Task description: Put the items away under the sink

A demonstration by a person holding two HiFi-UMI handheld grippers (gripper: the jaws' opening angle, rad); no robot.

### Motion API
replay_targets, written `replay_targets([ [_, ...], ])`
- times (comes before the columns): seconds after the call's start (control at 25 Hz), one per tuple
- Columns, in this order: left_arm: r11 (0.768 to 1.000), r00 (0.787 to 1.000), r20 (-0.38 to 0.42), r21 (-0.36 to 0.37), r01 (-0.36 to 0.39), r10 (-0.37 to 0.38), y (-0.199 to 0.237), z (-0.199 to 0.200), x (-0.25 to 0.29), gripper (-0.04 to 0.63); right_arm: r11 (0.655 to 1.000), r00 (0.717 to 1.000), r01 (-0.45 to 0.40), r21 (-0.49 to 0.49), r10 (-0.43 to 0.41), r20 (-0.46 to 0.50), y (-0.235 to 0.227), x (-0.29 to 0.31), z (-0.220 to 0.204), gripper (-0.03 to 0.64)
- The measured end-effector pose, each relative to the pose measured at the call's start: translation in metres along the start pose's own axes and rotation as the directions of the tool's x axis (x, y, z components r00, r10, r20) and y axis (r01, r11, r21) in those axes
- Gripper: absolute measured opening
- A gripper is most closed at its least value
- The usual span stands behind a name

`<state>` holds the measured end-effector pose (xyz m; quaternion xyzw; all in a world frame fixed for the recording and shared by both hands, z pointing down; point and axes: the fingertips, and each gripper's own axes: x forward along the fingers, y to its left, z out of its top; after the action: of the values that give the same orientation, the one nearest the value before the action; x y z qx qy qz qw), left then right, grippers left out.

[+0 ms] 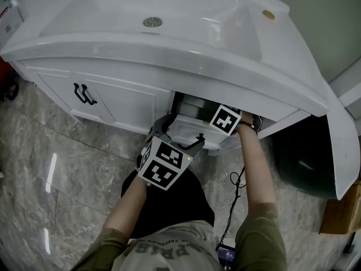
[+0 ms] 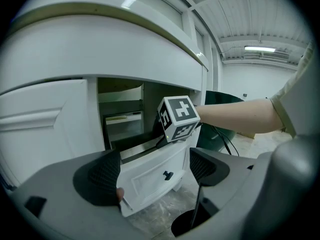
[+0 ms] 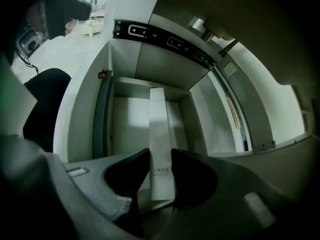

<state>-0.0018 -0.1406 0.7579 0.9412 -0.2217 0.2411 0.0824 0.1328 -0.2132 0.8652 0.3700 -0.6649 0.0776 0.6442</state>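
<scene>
Right gripper (image 3: 161,179) is clamping a slim white box (image 3: 159,129), its long axis running straight ahead into the open drawer (image 3: 125,129). Left gripper (image 2: 155,171) is hovering nearby, jaws apart and empty.

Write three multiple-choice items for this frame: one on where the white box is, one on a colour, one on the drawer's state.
1. Where is the long white box?
A. on the floor
B. between the fingers of the right gripper, over the drawer
C. on top of the basin

2. What colour is the knob on the drawer front?
A. black
B. gold
C. red

3. What state is the drawer in?
A. pushed shut
B. pulled open
C. taken out and lying flat

Answers:
1. B, since the right gripper view shows both fingers pressed on the box, with the drawer's inside behind it.
2. A, since the left gripper view shows a small dark knob on the white front.
3. B, since the drawer front stands out from the cabinet and its inside is exposed.
</scene>
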Motion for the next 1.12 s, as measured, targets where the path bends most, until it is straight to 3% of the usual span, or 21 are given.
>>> replay_targets([
  [0.24, 0.998, 0.997, -0.058, 0.045, -0.043, 0.045, 0.002, -0.007, 0.005, 0.419, 1.0, 1.0, -0.008, 0.001, 0.008, -0.006, 0.0, 0.0, -0.002, 0.133],
  [0.8, 0.999, 0.997, -0.06, 0.016, -0.038, 0.039, 0.002, -0.009, 0.007, 0.419, 1.0, 1.0, 0.003, -0.008, -0.003, 0.006, 0.0, -0.001, 0.001, 0.133],
  [1.12, 0.999, 0.997, -0.056, 0.018, -0.05, 0.05, 0.002, -0.01, 0.007, 0.419, 0.992, 0.986, 0.128, 0.014, -0.129, 0.109, -0.013, -0.013, 0.014, 0.133],
])
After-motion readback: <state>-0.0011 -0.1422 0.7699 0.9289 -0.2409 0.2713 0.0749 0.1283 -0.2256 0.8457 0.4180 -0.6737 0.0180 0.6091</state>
